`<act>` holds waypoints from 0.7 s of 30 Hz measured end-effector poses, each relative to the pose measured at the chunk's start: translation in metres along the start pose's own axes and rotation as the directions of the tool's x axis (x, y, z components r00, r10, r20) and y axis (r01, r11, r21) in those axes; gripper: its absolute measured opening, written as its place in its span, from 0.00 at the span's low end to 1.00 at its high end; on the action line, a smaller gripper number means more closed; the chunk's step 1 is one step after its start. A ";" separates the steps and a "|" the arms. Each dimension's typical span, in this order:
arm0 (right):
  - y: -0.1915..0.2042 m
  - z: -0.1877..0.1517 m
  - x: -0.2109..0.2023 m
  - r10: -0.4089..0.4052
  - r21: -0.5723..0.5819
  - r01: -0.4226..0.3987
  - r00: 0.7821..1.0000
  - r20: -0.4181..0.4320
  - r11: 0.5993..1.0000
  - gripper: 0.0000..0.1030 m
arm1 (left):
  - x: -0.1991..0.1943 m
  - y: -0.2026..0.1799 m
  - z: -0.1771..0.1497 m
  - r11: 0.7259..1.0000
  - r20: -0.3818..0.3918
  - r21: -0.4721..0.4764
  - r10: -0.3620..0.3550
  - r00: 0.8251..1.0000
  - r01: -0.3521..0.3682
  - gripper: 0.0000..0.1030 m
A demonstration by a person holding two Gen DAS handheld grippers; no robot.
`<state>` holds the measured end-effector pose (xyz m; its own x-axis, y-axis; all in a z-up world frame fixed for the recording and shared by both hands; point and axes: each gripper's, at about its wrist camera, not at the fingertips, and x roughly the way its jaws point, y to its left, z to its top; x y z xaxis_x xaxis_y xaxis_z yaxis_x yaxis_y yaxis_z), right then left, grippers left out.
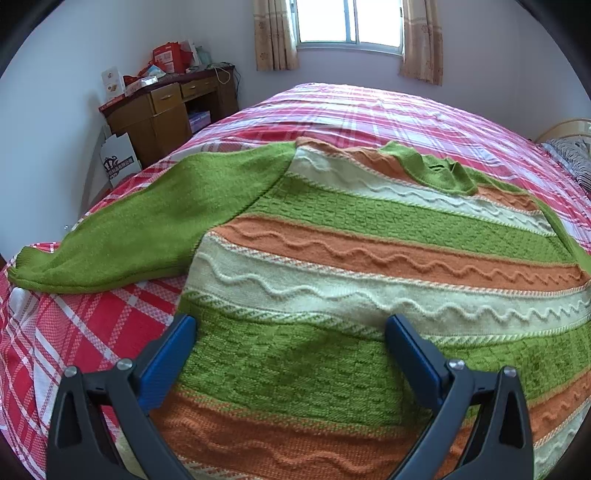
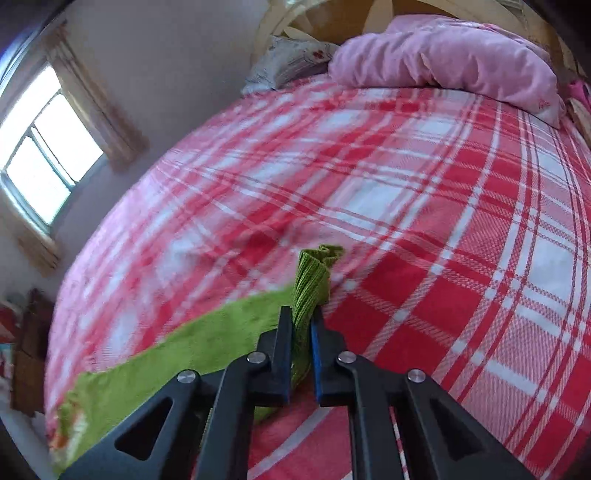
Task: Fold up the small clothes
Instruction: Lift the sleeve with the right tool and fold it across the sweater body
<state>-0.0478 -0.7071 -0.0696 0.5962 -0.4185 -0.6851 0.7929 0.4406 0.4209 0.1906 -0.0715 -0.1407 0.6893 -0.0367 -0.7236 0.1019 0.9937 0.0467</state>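
Note:
A knitted sweater [image 1: 369,236] with green, orange and cream stripes lies flat on the red plaid bed [image 1: 369,107]. Its green left sleeve [image 1: 155,218] stretches out toward the bed's left edge. My left gripper [image 1: 291,325] is open just above the sweater's lower body, its blue fingers [image 1: 173,354] spread wide with nothing between them. In the right wrist view, my right gripper [image 2: 303,317] is shut on the ribbed green cuff [image 2: 312,280] of the other sleeve [image 2: 177,354], which trails off to the lower left across the bedspread.
A wooden desk [image 1: 166,107] piled with boxes stands left of the bed, with a white paper bag [image 1: 120,158] beside it. A window with curtains [image 1: 347,22] is at the far wall. A pink quilt [image 2: 443,62] and a pillow [image 2: 288,62] lie at the headboard end.

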 end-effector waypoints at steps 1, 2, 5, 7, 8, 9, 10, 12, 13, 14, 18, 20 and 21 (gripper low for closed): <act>0.007 0.000 -0.006 0.035 0.003 -0.035 0.999 -0.001 0.999 0.08 | 0.000 0.000 0.000 1.000 0.001 0.000 0.000 1.000 0.000 1.00; 0.019 -0.002 -0.015 0.078 -0.001 -0.078 0.997 -0.001 0.997 0.08 | -0.001 0.000 0.000 1.000 0.001 -0.001 -0.002 1.000 0.002 1.00; 0.063 -0.010 -0.042 0.173 -0.069 -0.172 0.985 0.011 0.983 0.08 | -0.001 0.001 0.000 1.000 0.001 -0.002 -0.009 1.000 0.009 1.00; 0.097 -0.020 -0.059 0.252 -0.111 -0.250 0.968 0.001 0.962 0.08 | -0.004 0.002 0.000 1.000 -0.003 0.011 -0.016 1.000 0.016 1.00; 0.110 -0.025 -0.065 0.282 -0.125 -0.281 0.959 -0.009 0.952 0.08 | -0.006 0.002 -0.001 0.999 -0.006 0.028 -0.020 1.000 0.021 1.00; 0.126 -0.031 -0.071 0.312 -0.143 -0.311 0.950 -0.021 0.939 0.08 | -0.009 0.002 -0.002 0.999 -0.007 0.042 -0.018 1.000 0.019 1.00; 0.142 -0.037 -0.076 0.340 -0.164 -0.341 0.940 -0.035 0.925 0.08 | -0.015 0.002 -0.003 0.998 -0.002 0.059 -0.009 1.000 0.009 1.00; 0.173 -0.052 -0.084 0.386 -0.200 -0.393 0.920 -0.074 0.898 0.08 | -0.027 0.006 -0.006 0.998 0.024 0.066 -0.005 1.000 0.004 1.00; 0.188 -0.059 -0.085 0.410 -0.207 -0.421 0.907 -0.098 0.883 0.08 | -0.034 0.010 -0.008 0.998 0.037 0.062 -0.010 0.999 0.008 1.00; 0.203 -0.068 -0.086 0.437 -0.208 -0.454 0.891 -0.124 0.866 0.08 | -0.040 0.015 -0.008 0.998 0.044 0.056 -0.014 0.999 0.011 1.00; 0.270 -0.109 -0.088 0.506 -0.246 -0.551 0.833 -0.223 0.798 0.08 | -0.058 0.044 -0.005 0.999 0.066 -0.023 -0.038 0.997 0.040 1.00; 0.301 -0.134 -0.087 0.527 -0.255 -0.588 0.805 -0.271 0.767 0.08 | -0.063 0.060 -0.002 0.997 0.075 -0.059 -0.042 0.996 0.047 1.00; 0.313 -0.145 -0.086 0.532 -0.260 -0.601 0.795 -0.291 0.756 0.08 | -0.066 0.069 -0.001 0.997 0.083 -0.071 -0.037 0.996 0.043 1.00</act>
<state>0.1311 -0.4183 0.0348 0.8595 0.1328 -0.4937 0.2081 0.7912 0.5751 0.1514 -0.0008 -0.0903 0.7420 -0.0820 -0.6654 0.0801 0.9962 -0.0334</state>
